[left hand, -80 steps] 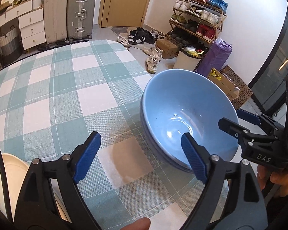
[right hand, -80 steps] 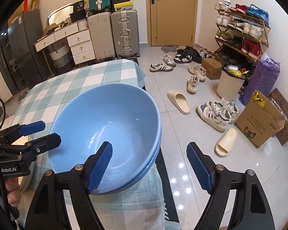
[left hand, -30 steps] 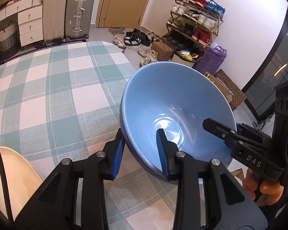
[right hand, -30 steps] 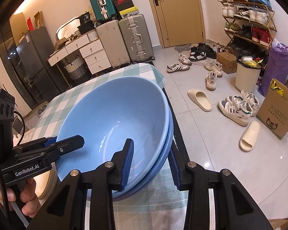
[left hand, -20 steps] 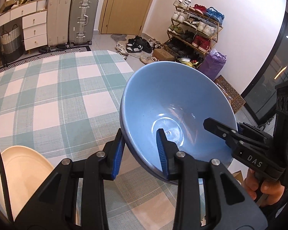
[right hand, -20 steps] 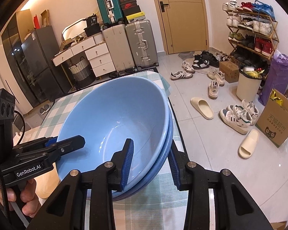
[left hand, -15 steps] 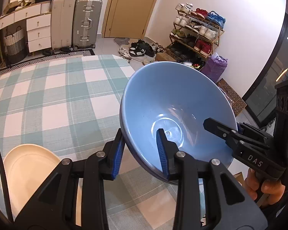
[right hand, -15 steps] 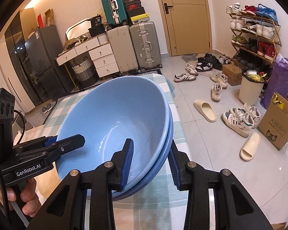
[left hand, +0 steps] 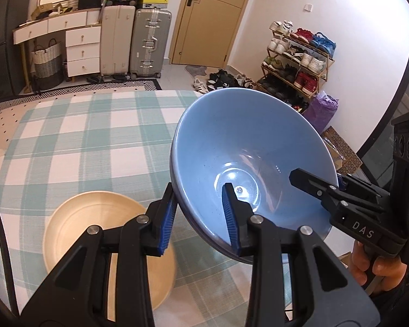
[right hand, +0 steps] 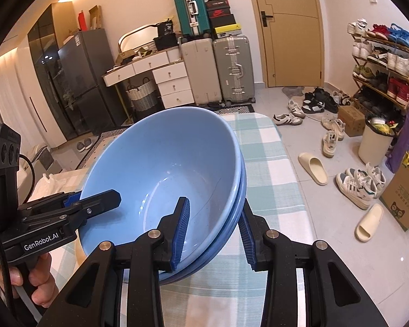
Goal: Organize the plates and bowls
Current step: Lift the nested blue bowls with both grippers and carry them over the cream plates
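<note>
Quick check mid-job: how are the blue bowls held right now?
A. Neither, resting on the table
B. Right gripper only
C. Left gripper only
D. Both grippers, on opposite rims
D: the left gripper and right gripper each have jaws clamped over opposite rims of the stacked blue bowls.

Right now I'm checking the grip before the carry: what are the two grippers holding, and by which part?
Both hold the stacked pale blue ceramic bowls by the rim, on opposite sides: left gripper, right gripper, jaws astride the wall.
</note>
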Tool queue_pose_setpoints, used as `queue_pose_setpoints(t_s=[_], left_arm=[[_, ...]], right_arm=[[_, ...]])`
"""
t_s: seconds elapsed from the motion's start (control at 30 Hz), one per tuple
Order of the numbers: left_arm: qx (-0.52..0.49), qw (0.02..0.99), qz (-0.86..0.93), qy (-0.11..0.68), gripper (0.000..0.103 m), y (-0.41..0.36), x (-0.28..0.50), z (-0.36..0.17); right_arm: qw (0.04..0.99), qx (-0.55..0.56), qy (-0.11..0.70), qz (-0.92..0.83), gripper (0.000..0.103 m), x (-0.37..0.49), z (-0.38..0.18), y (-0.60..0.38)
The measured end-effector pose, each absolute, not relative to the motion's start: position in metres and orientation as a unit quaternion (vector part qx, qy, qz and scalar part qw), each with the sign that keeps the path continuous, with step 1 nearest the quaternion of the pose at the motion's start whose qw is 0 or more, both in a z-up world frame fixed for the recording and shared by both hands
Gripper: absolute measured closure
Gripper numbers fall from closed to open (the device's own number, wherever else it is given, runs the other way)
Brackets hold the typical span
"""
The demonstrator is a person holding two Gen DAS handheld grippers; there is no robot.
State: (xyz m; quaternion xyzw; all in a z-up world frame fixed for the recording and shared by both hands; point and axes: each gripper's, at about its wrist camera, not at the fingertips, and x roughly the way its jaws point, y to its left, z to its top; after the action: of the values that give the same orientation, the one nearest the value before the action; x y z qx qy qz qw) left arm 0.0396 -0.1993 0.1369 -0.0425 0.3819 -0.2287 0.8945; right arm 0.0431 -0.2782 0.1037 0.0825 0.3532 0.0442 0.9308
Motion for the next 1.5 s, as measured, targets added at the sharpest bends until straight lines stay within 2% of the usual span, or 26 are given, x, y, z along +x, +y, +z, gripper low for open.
queue_pose_setpoints(t_s=[0.83,1.5], left_arm=[[-0.071,0.917,-0.122,0.373,0.073,-0.057,-0.001,0.140],[-0.063,0.907,-0.072,0.409,0.073,-0.028,0.036,0.071]], right_arm=[[0.920,0.044,0.367,0.130,0.067,0.069,0.098,-0.155],[0.900,0.031,0.407,0.156,0.067,0.108,0.046,-0.114]])
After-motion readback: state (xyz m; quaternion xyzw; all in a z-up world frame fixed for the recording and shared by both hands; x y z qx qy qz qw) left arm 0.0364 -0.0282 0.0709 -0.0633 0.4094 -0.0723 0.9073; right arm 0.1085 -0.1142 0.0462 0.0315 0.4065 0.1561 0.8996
